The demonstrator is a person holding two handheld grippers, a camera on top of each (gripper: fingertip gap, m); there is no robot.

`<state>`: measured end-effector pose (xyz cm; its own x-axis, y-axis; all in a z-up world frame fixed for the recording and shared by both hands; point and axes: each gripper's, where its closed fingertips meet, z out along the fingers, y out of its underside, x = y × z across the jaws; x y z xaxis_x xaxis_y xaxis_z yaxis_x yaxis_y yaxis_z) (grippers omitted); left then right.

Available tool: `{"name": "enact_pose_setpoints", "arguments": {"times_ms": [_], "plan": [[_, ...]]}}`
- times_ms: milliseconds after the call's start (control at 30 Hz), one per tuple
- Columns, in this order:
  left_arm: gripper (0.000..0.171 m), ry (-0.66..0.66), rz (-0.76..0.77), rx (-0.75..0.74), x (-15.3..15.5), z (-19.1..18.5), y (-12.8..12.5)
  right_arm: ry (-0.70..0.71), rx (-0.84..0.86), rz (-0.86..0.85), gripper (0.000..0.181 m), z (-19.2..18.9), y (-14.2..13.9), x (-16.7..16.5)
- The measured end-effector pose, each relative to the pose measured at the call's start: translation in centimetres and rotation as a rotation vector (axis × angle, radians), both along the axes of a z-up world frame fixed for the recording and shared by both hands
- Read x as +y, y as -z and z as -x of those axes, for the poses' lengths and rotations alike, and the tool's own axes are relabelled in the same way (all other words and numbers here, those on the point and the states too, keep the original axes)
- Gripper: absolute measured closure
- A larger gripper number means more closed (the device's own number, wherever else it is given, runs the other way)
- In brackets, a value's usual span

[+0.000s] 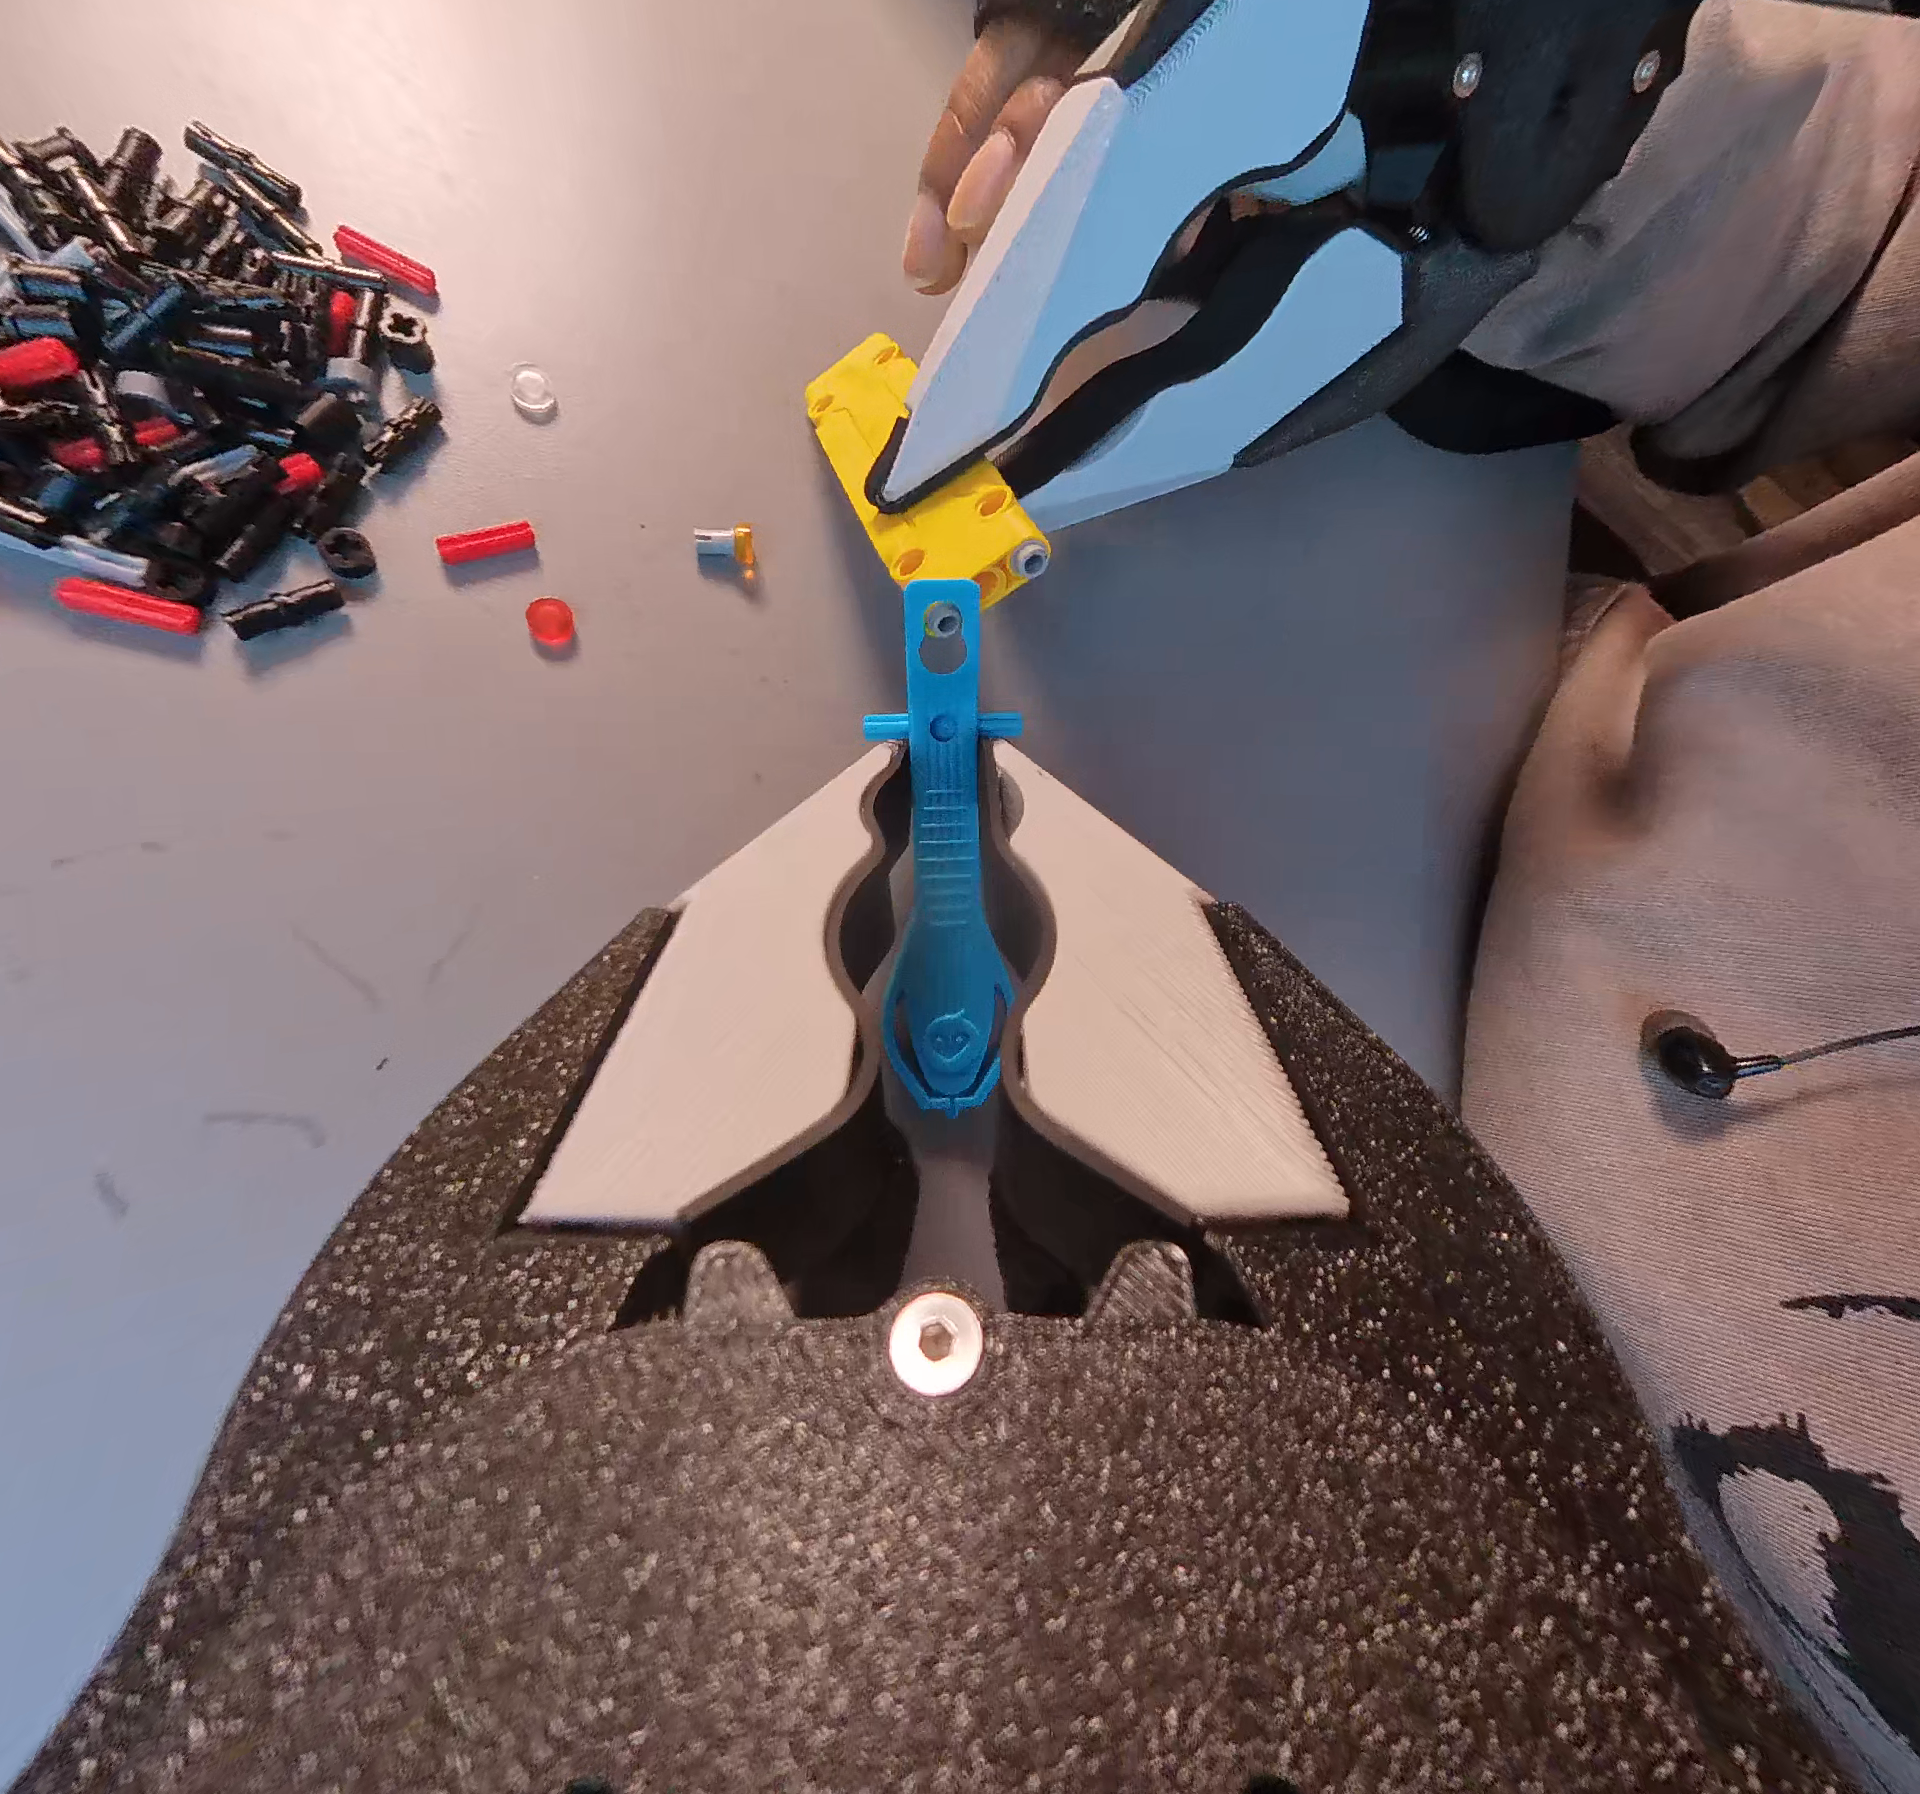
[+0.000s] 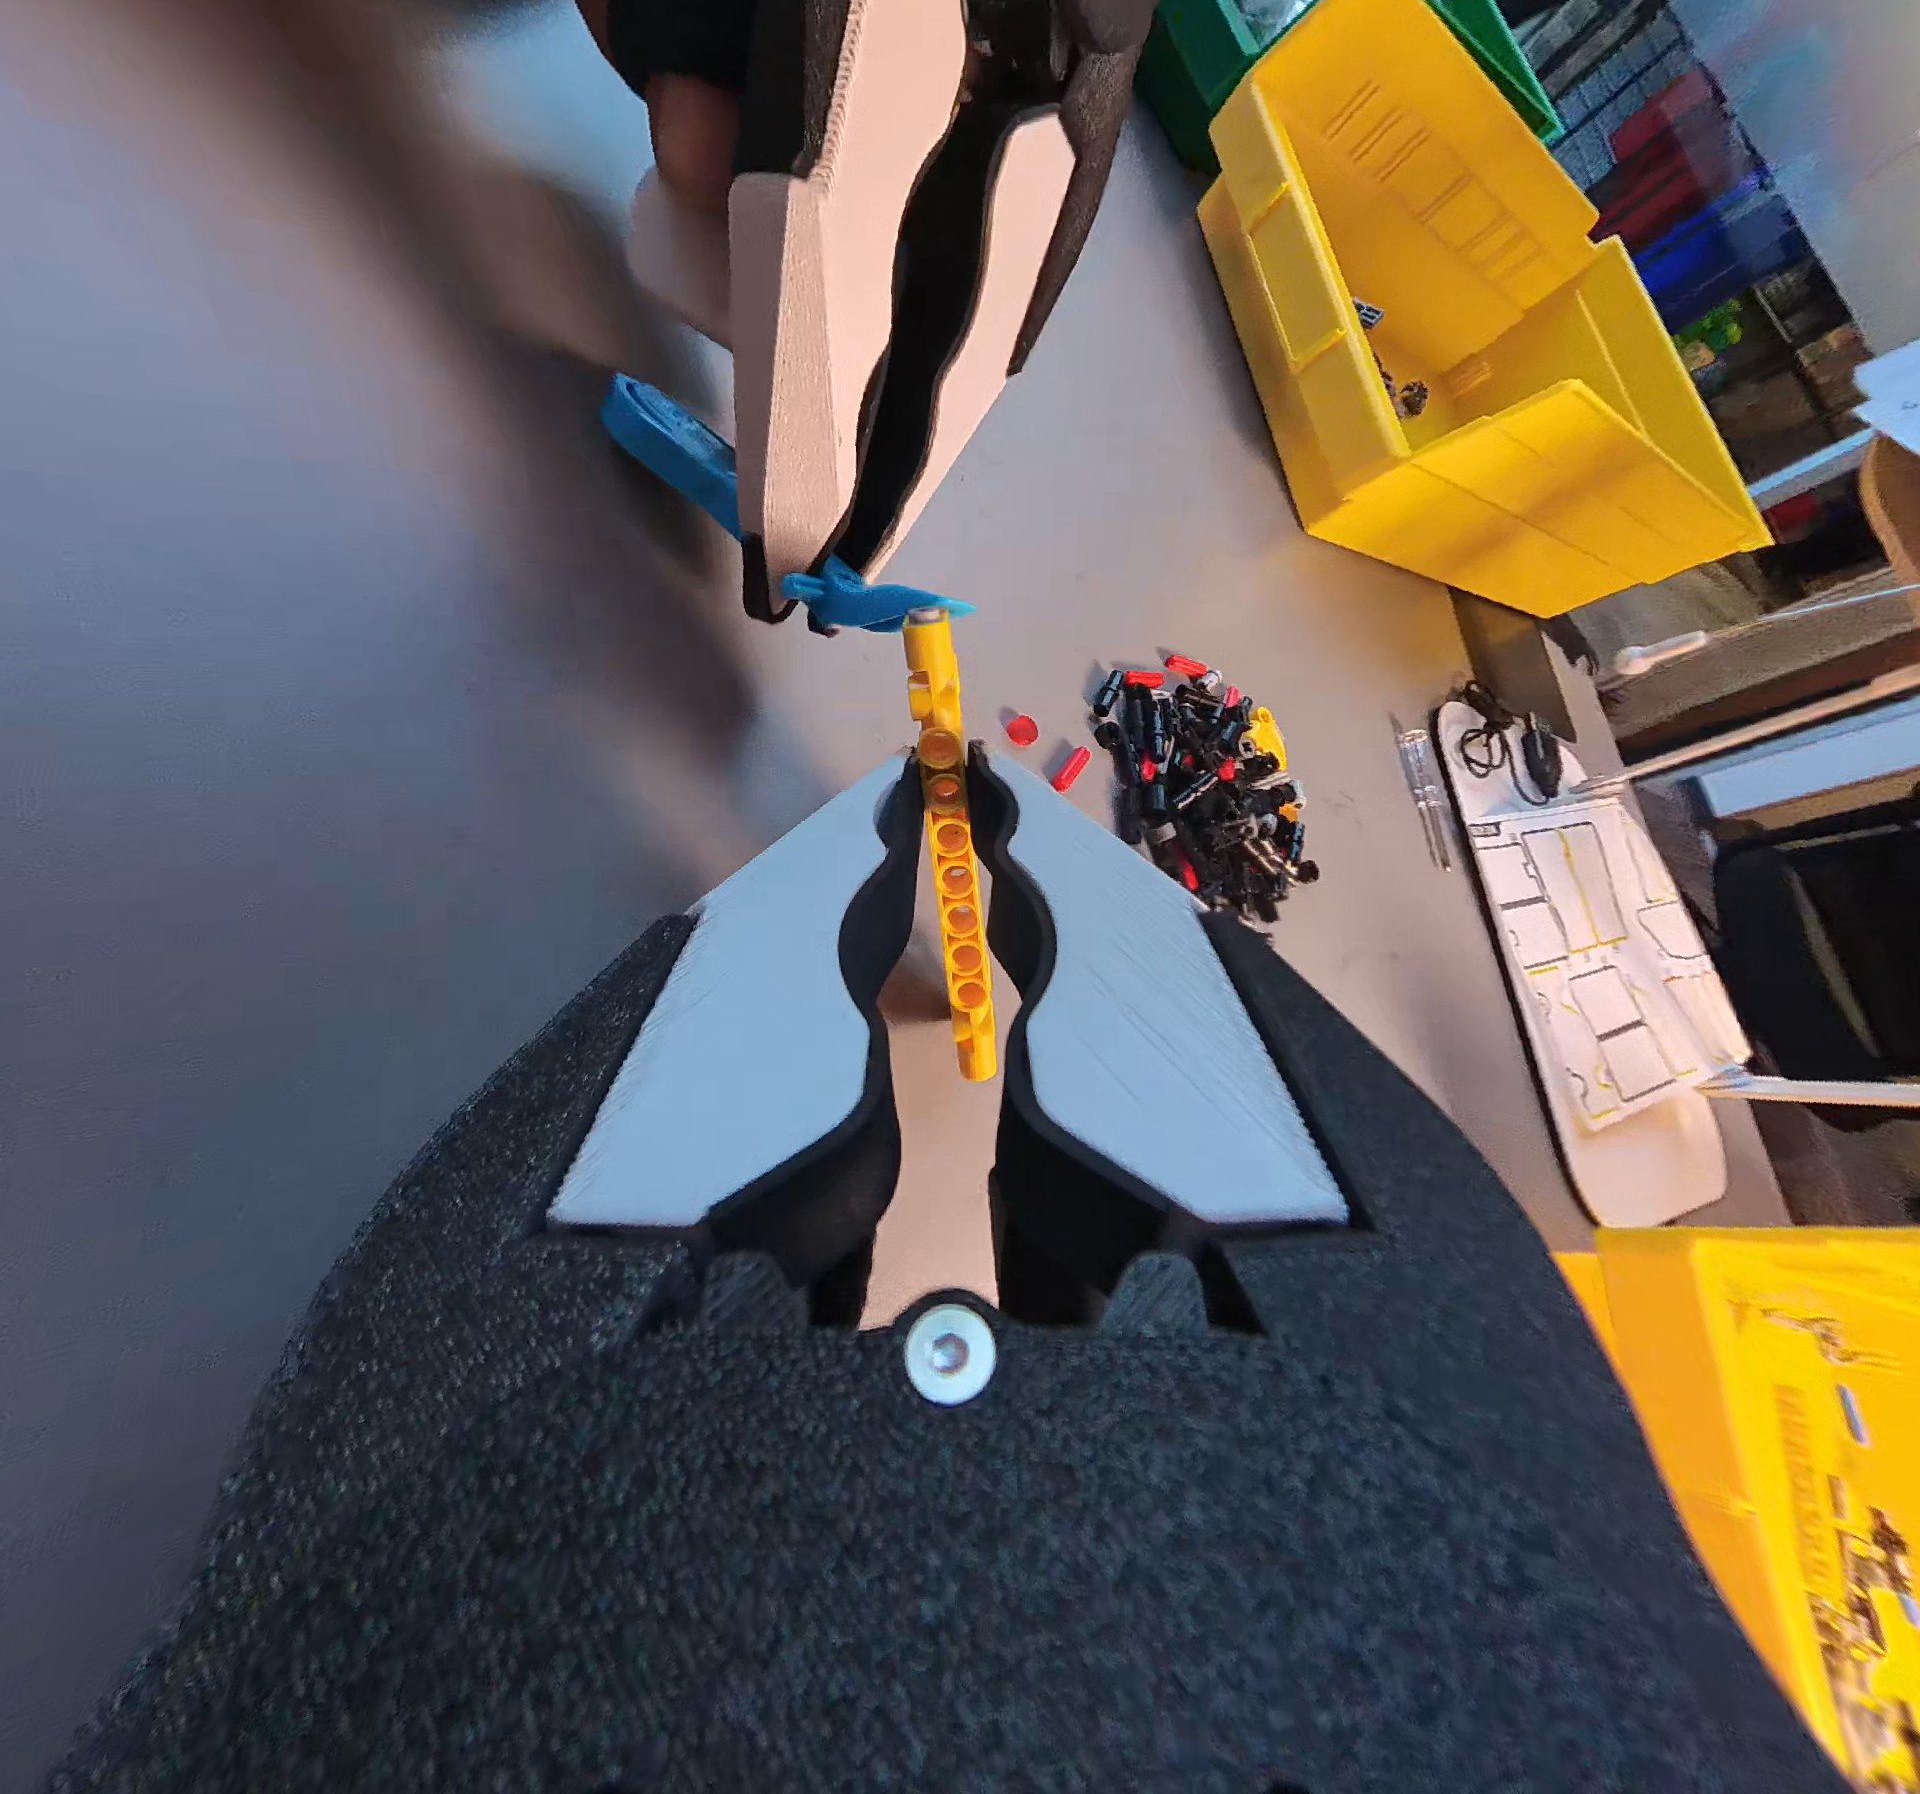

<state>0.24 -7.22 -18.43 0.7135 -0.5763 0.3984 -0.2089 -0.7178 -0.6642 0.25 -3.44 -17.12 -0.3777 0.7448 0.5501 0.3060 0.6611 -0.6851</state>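
My left gripper (image 1: 943, 757) is shut on a blue plastic lever tool (image 1: 948, 871) and holds it out over the grey table. The tool's keyhole end sits over a grey pin (image 1: 943, 618) at the end of a yellow perforated beam (image 1: 935, 539). My right gripper (image 2: 943, 757) is shut on that yellow beam (image 2: 956, 871), which stands lengthwise between the fingers. It also shows in the left wrist view (image 1: 966, 497), coming in from the upper right. In the right wrist view the left gripper (image 2: 810, 581) comes in from above, with the blue tool (image 2: 873, 601) touching the beam's pin (image 2: 925, 616).
A pile of black, red and grey small parts (image 1: 177, 373) lies on the table (image 1: 520, 913), with a loose red pin (image 1: 484, 541), a red stud (image 1: 549, 621) and a clear stud (image 1: 532, 390) nearby. Yellow bins (image 2: 1455, 342) and a printed sheet (image 2: 1590, 955) lie to the right. The right tips stand about 6 centimeters off the red stud (image 1: 549, 621). Seen from the right wrist view (image 2: 1023, 721) as well.
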Motion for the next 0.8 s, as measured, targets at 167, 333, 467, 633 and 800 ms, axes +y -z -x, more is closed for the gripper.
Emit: {"name": "enact_pose_setpoints", "arguments": {"times_ms": [167,333,467,633,800], "plan": [[0.161,0.067,0.0,0.033,-1.0,-0.5,-0.4,-0.065,-0.029,0.185,0.175,-0.5,-0.6,-1.4],[0.161,0.2,0.013,0.218,-2.5,-0.7,-0.4,-0.145,-0.095,0.311,0.176,-1.2,-0.9,-3.1],[0.161,0.288,0.038,0.338,-3.1,-0.6,0.1,-0.182,-0.16,0.407,0.176,-1.9,-0.7,-3.9],[0.161,0.298,0.037,0.425,-3.1,0.3,1.1,-0.183,-0.123,0.618,0.175,-1.9,-2.9,-3.7],[0.161,0.274,0.02,0.385,-2.7,-0.6,2.1,-0.177,-0.139,0.618,0.176,-1.8,-3.1,-4.0]]}}
